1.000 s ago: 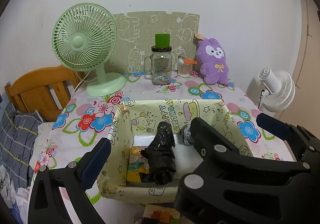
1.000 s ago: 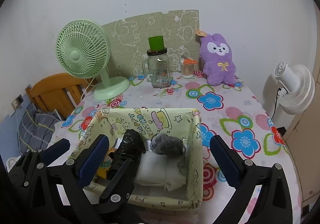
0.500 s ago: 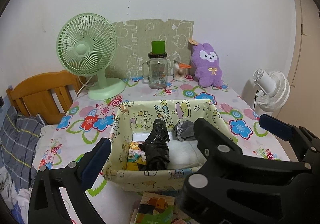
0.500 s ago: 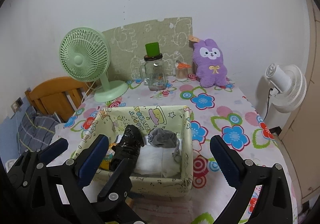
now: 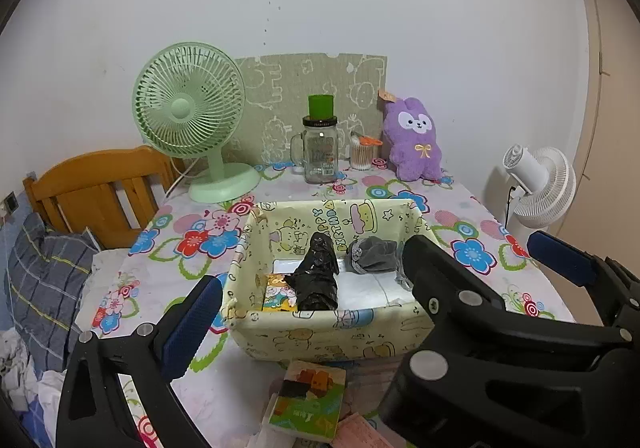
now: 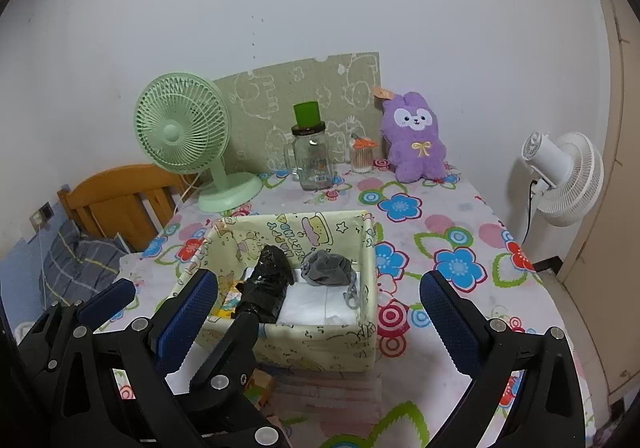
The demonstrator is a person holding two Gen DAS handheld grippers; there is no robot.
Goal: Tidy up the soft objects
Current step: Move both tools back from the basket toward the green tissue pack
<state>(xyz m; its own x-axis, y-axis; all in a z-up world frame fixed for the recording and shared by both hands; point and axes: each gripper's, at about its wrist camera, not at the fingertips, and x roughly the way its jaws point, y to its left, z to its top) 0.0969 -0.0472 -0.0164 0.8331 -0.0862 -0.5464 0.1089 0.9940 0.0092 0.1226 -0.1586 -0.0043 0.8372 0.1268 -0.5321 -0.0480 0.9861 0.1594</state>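
Observation:
A pale yellow cartoon-print fabric box [image 5: 332, 334] [image 6: 320, 344] stands mid-table. Inside lie a black crumpled bundle [image 5: 318, 278] [image 6: 266, 288], a grey soft cloth [image 5: 372, 254] [image 6: 328, 268], white folded cloth [image 6: 316, 306] and a small colourful pack [image 5: 276, 294]. A purple plush rabbit [image 5: 416, 145] [image 6: 414, 145] sits at the table's back. My left gripper [image 5: 304, 312] is open and empty, pulled back in front of the box. My right gripper [image 6: 320, 300] is open and empty, also in front of the box; it crosses the left wrist view [image 5: 468, 288].
A green desk fan [image 5: 192, 119], a glass jar mug with green lid [image 5: 320, 147] and a cotton-swab cup [image 5: 362, 155] stand at the back. A small card box [image 5: 310, 396] lies at the front edge. A white fan [image 5: 538, 183] stands right; a wooden headboard [image 5: 96, 191] left.
Both grippers have drawn back and up from the box, so the box looks smaller and farther. Both stay open and empty. The box's contents have not moved.

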